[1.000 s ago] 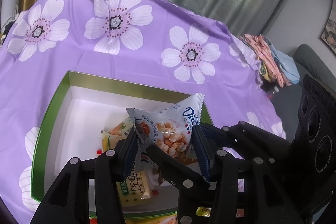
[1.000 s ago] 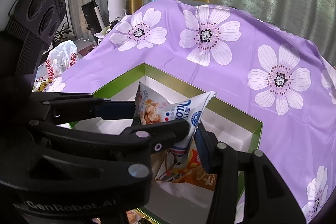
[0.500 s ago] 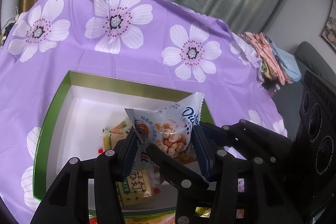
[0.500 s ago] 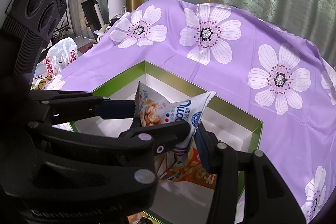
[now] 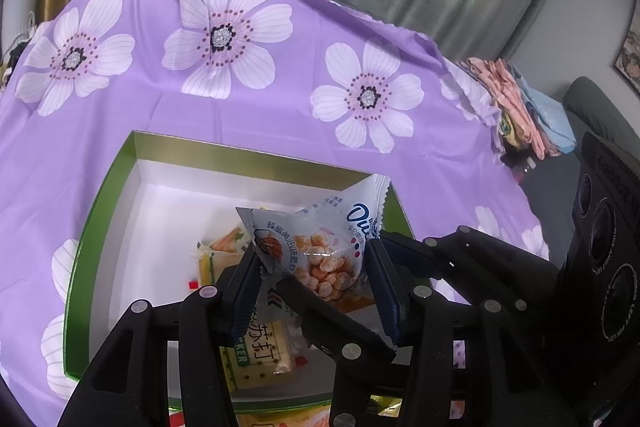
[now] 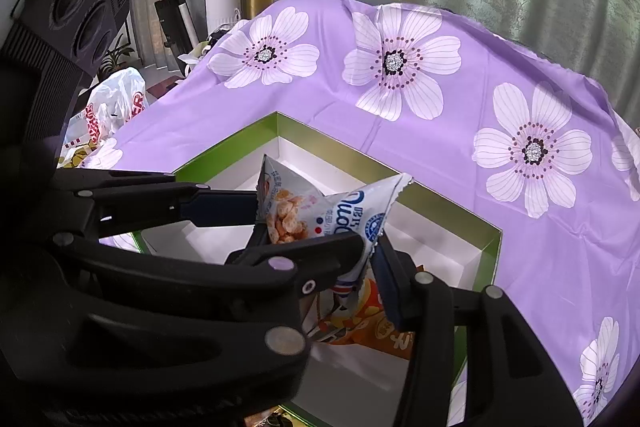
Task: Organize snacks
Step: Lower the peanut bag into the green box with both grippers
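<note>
Together our left claw (image 5: 312,267) and right claw (image 6: 320,239) clamp one white crinkled snack packet (image 5: 320,247) above the green-rimmed white box (image 5: 100,211).

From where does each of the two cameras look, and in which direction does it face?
Left wrist: sits on the left gripper, looks forward and down into the green box; its own two fingers show, the right gripper crossing from the right.
Right wrist: sits on the right gripper, looks down into the same box; its own fingers show, the left gripper crossing from the left.
Shared: the snack bag pinched by both grippers, the box, the purple flowered cloth.
</note>
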Tool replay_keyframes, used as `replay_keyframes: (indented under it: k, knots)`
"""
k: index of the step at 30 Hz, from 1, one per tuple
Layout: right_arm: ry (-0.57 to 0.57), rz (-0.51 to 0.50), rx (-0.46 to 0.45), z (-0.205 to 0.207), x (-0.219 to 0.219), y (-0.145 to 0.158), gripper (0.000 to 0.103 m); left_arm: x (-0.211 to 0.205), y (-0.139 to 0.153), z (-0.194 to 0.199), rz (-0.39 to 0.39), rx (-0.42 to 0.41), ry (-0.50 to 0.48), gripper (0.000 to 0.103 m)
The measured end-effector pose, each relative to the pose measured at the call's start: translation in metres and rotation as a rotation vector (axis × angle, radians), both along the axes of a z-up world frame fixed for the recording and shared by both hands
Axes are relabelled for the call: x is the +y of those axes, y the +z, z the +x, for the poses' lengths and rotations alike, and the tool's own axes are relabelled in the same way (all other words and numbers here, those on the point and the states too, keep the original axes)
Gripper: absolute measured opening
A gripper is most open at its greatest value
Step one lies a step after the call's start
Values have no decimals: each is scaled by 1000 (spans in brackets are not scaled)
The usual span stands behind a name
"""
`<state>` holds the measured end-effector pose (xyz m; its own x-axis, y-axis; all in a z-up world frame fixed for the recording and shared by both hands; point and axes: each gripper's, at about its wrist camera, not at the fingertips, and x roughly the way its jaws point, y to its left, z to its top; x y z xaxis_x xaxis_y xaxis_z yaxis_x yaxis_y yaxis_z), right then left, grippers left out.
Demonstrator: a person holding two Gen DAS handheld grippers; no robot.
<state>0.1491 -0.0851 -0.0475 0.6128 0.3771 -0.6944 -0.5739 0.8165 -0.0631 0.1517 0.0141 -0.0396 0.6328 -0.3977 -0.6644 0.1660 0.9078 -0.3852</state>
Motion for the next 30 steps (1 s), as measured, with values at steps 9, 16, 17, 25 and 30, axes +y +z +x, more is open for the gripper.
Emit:
replay_keyframes:
  k: [9,16,17,25,30]
  knots:
    - [0,-2,2,-1,1,-1,52,1,-1,-1,1,3,0,51]
    - [1,-2,1,-1,1,-1,52,1,-1,-2,1,2,0,51]
    - [1,-3,0,0,1,-1,52,0,0,0,1,3,0,51]
    - [1,0,0,0,1,-1,52,0,0,0,1,5,1,51]
    - [1,0,-1,0,1,-1,52,1,-1,0,0,5,0,51]
